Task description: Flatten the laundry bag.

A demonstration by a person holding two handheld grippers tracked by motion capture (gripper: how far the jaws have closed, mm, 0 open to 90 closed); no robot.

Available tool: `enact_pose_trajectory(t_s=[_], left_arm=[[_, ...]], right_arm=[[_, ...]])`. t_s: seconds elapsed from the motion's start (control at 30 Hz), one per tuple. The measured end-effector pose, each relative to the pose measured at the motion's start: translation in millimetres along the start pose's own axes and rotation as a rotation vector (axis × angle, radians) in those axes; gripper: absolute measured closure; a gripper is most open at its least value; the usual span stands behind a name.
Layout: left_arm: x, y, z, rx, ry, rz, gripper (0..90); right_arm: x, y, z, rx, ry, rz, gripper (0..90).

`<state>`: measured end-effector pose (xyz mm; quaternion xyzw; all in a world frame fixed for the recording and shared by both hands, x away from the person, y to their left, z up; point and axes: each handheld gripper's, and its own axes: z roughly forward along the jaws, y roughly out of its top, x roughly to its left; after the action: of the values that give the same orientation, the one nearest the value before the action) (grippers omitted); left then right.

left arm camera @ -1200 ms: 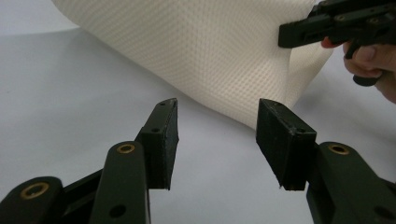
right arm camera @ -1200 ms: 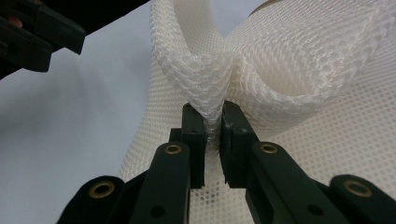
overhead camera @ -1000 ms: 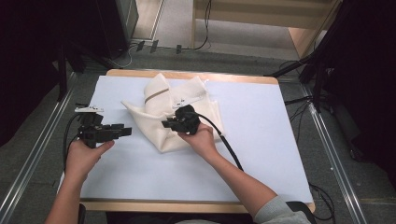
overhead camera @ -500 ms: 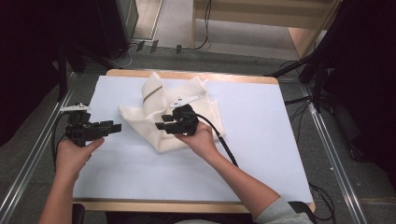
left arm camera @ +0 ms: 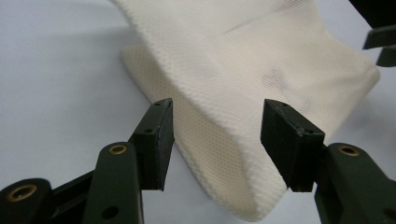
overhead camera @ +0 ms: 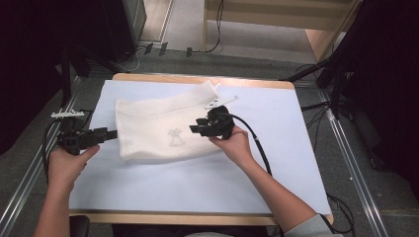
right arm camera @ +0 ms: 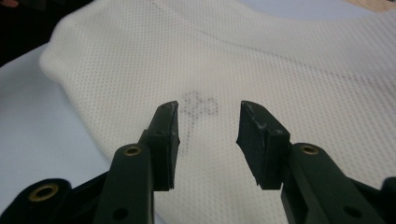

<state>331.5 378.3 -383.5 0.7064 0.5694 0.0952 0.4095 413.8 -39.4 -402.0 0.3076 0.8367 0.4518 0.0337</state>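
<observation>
Your forearms come in low over the worktop (overhead camera: 276,163); left claw (overhead camera: 109,133) gapes at the white mesh garment's (overhead camera: 158,131) folded edge; right claw (overhead camera: 197,127) hovers parted above its faint logo (overhead camera: 174,137), mid-worktop.

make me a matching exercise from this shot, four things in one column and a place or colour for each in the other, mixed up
Things:
1. left tongs
2. right tongs
3. mesh cloth
4. table cover

Place or colour:
a. pale blue
b. open above the cloth, near its faint grey print
c. cream white
d. open at the cloth's left edge

Pairs: 1-d, 2-b, 3-c, 4-a
</observation>
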Motion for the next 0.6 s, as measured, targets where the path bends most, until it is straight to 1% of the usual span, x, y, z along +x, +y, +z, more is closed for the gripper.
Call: enact_pose_trajectory(t_s=[0.03,0.07,0.13,0.27,0.33,0.37,0.4,0.43,0.47,0.5,0.53,0.57,0.6], left_arm=[[0.0,0.0,0.0,0.000,0.000,0.000,44.8],[3.6,0.7,2.3,-0.002,0.006,-0.009,44.4],[7.9,3.9,6.4,0.005,0.016,-0.014,43.2],[13.7,11.6,14.7,0.010,0.014,-0.024,42.5],[16.0,14.9,22.0,0.014,0.002,-0.037,42.6],[16.0,14.9,22.0,0.014,0.002,-0.037,42.7],[17.3,18.1,31.9,0.026,-0.017,-0.051,42.9],[16.8,19.3,37.4,0.028,-0.024,-0.054,43.2],[15.3,20.4,44.1,0.039,-0.027,-0.046,43.9],[15.3,20.4,44.1,0.039,-0.027,-0.046,45.9],[11.8,20.9,52.9,0.059,-0.027,-0.035,47.8],[11.8,20.9,52.9,0.059,-0.027,-0.035,49.7],[7.3,21.2,62.7,0.089,-0.017,-0.016,52.4]], right_arm=[[0.0,0.0,0.0,0.000,0.000,0.000,60.0],[-5.2,-5.1,-5.0,0.006,-0.011,0.012,60.0],[-10.7,-12.7,-10.3,0.019,-0.022,0.022,60.0],[-17.5,-25.9,-17.0,0.040,-0.041,0.034,60.0],[-20.2,-32.2,-20.1,0.053,-0.049,0.046,59.9],[-20.2,-32.2,-20.1,0.053,-0.049,0.046,59.9],[-22.2,-37.7,-22.0,0.057,-0.056,0.048,59.5],[-22.8,-40.0,-22.9,0.058,-0.061,0.053,59.4],[-23.7,-41.8,-23.8,0.063,-0.064,0.058,59.4],[-23.7,-41.8,-23.8,0.063,-0.064,0.058,59.4],[-25.4,-45.1,-25.8,0.062,-0.075,0.069,59.3],[-25.4,-45.1,-25.8,0.062,-0.075,0.069,59.3],[-27.1,-48.0,-28.2,0.062,-0.084,0.071,59.3]])
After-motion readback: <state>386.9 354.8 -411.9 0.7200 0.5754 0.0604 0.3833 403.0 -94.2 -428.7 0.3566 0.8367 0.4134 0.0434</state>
